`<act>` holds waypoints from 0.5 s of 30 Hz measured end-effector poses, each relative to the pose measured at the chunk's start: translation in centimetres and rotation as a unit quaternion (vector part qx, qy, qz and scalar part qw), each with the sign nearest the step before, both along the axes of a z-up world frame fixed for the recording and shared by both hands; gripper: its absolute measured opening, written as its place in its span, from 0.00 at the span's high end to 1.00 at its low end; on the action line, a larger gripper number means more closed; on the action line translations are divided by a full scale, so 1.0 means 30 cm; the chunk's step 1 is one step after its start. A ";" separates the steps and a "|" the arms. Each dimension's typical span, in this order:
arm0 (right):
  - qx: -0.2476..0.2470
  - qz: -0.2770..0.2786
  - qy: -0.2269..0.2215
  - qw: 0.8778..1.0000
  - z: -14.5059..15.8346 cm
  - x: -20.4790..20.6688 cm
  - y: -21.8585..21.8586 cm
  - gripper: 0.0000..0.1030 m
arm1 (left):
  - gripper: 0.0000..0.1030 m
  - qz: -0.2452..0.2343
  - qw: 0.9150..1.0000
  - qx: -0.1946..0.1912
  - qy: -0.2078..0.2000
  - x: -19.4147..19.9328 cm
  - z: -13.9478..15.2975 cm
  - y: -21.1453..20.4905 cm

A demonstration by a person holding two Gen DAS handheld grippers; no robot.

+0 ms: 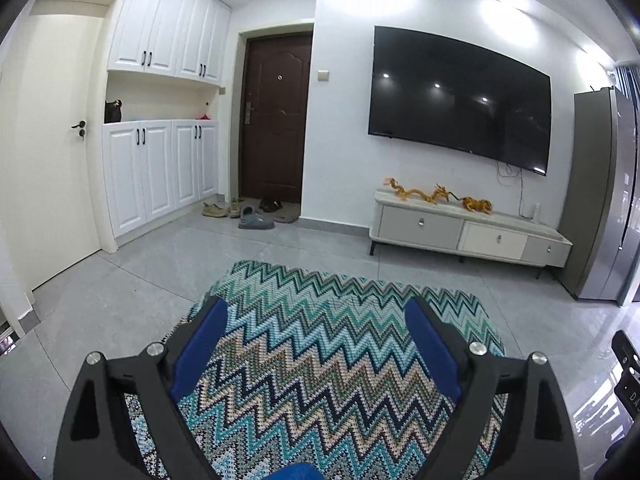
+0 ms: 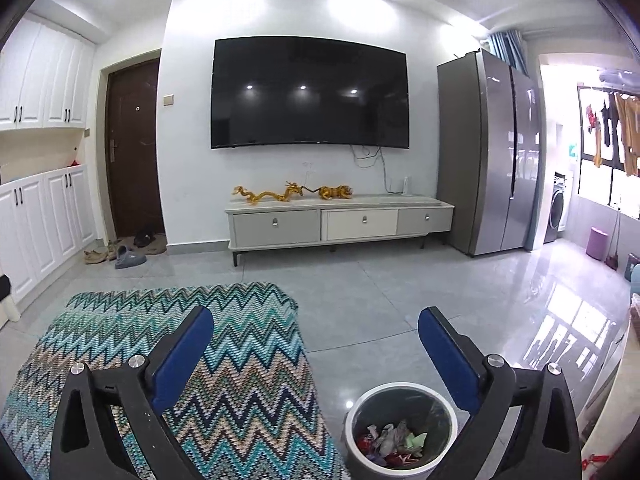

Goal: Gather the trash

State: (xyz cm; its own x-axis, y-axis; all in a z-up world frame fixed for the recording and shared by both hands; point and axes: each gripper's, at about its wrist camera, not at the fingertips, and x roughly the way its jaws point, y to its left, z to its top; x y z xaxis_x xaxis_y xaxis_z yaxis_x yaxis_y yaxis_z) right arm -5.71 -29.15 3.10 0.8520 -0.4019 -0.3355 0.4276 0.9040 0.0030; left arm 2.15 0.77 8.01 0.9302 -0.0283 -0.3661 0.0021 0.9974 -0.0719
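Note:
A white trash bin with a dark liner stands on the grey floor beside the zigzag-patterned cloth. Several crumpled scraps of paper in red, white and green lie inside it. My right gripper hangs above, open wide, nothing between its blue pads, with the bin low between the fingers. In the left wrist view my left gripper is open too and empty, over the zigzag cloth. No loose trash shows on the cloth in either view.
Ahead stand a low TV cabinet with golden dragon figures, a wall TV and a steel fridge. Shoes lie by the brown door. White cupboards line the left wall. Part of the right gripper shows at the edge.

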 end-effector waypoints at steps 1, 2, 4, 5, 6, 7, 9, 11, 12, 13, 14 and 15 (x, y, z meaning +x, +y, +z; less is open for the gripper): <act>-0.003 -0.004 0.000 1.000 -0.003 -0.003 -0.001 0.00 | 0.12 0.001 1.000 0.001 -0.003 -0.001 0.001 0.002; -0.004 -0.005 0.000 1.000 -0.005 -0.005 -0.002 0.00 | 0.12 0.001 1.000 0.002 -0.005 -0.002 0.000 0.002; -0.003 -0.006 0.001 1.000 -0.014 -0.005 -0.008 0.00 | 0.12 0.002 1.000 0.005 -0.007 -0.003 -0.005 -0.001; -0.002 -0.007 0.002 1.000 -0.020 -0.004 -0.010 0.00 | 0.12 0.001 1.000 0.007 -0.008 -0.001 -0.007 -0.004; -0.001 -0.008 0.003 1.000 -0.026 -0.006 -0.012 0.00 | 0.12 0.000 1.000 0.009 -0.008 -0.001 -0.012 -0.008; 0.001 -0.010 0.004 1.000 -0.034 -0.005 -0.014 0.00 | 0.12 -0.003 1.000 0.010 -0.006 0.001 -0.017 -0.012; 0.007 -0.011 0.006 1.000 -0.046 -0.002 -0.022 0.00 | 0.12 -0.007 1.000 0.010 -0.001 0.004 -0.029 -0.019; 0.015 -0.014 0.008 1.000 -0.058 0.001 -0.032 0.00 | 0.12 -0.012 1.000 0.012 0.002 0.010 -0.038 -0.024; 0.019 -0.015 0.008 1.000 -0.063 0.002 -0.038 0.00 | 0.12 -0.013 1.000 0.015 0.002 0.012 -0.042 -0.030; 0.021 -0.016 0.008 1.000 -0.067 0.000 -0.040 0.00 | 0.12 -0.014 1.000 0.016 0.002 0.017 -0.042 -0.032; 0.023 -0.018 0.008 1.000 -0.070 0.001 -0.044 0.00 | 0.12 -0.016 1.000 0.018 0.003 0.019 -0.045 -0.036; 0.024 -0.019 0.008 0.999 -0.072 0.000 -0.047 0.00 | 0.12 -0.018 1.000 0.019 0.003 0.020 -0.047 -0.042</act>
